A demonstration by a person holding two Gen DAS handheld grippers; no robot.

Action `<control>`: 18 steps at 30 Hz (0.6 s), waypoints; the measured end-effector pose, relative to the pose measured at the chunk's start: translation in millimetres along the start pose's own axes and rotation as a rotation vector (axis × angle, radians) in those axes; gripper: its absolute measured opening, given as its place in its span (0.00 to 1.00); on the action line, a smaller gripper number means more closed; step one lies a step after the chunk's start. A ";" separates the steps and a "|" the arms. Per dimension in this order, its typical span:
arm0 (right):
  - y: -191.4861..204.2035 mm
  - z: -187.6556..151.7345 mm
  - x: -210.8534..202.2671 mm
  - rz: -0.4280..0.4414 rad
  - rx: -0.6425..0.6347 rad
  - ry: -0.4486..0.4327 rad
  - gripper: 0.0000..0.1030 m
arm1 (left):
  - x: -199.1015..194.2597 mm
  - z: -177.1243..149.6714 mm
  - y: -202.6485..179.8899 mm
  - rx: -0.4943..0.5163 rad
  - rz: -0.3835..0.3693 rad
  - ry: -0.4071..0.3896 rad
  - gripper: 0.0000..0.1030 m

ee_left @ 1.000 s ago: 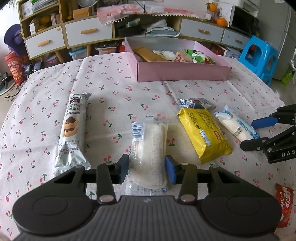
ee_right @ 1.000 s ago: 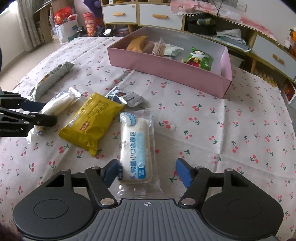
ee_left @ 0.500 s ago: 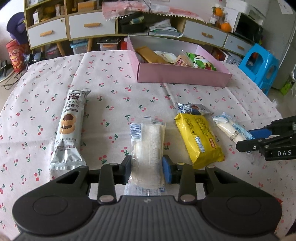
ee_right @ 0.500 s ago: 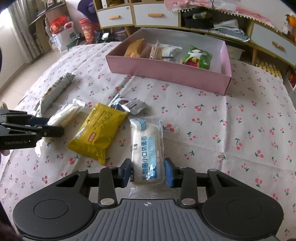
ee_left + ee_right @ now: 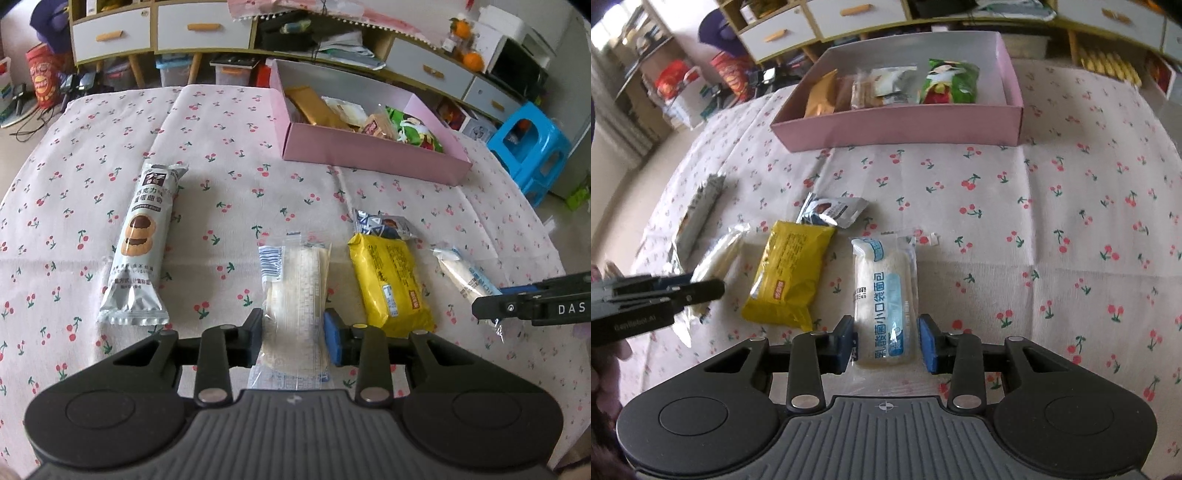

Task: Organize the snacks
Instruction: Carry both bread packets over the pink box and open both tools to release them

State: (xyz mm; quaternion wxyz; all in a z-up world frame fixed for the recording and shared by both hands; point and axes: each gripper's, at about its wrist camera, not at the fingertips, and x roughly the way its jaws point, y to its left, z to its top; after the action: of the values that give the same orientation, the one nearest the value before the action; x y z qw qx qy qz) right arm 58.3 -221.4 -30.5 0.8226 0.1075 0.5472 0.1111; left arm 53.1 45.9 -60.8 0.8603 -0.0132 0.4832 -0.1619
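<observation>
My left gripper (image 5: 293, 339) is shut on a clear-wrapped white bread pack (image 5: 297, 295) and holds it over the cherry-print cloth. My right gripper (image 5: 886, 341) is shut on a white bread pack with a blue label (image 5: 886, 299). A yellow snack bag (image 5: 389, 282), a small silver packet (image 5: 382, 223) and a long silver cookie pack (image 5: 142, 243) lie on the cloth. The pink box (image 5: 369, 153) with several snacks stands at the back; it also shows in the right wrist view (image 5: 905, 125).
The table (image 5: 1071, 206) is covered with the cherry cloth. Drawers and shelves (image 5: 184, 29) stand behind it. A blue plastic stool (image 5: 532, 147) stands at the right, off the table. Bags (image 5: 676, 85) sit on the floor at the far left.
Both grippers closed on their bread packs and lifted them slightly off the cloth. Both views have risen and tilted toward the pink box.
</observation>
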 end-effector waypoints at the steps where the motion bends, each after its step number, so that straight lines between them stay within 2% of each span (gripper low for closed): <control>1: -1.1 1.0 -1.1 0.003 0.010 0.001 0.35 | -0.7 1.1 -0.1 -0.006 -0.001 -0.001 0.30; 8: -6.3 9.8 -10.3 0.023 0.082 -0.010 0.35 | -4.3 11.8 -2.4 -0.055 -0.011 0.001 0.30; 18: -3.8 26.4 -23.9 0.060 0.147 -0.061 0.35 | -9.1 33.7 -15.4 -0.092 -0.045 -0.051 0.30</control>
State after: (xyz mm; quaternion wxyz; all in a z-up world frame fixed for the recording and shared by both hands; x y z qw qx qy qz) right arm 74.0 -233.6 -0.7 0.8250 0.1873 0.5253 0.0918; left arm 72.8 29.4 -32.6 0.8670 -0.0677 0.4677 -0.1583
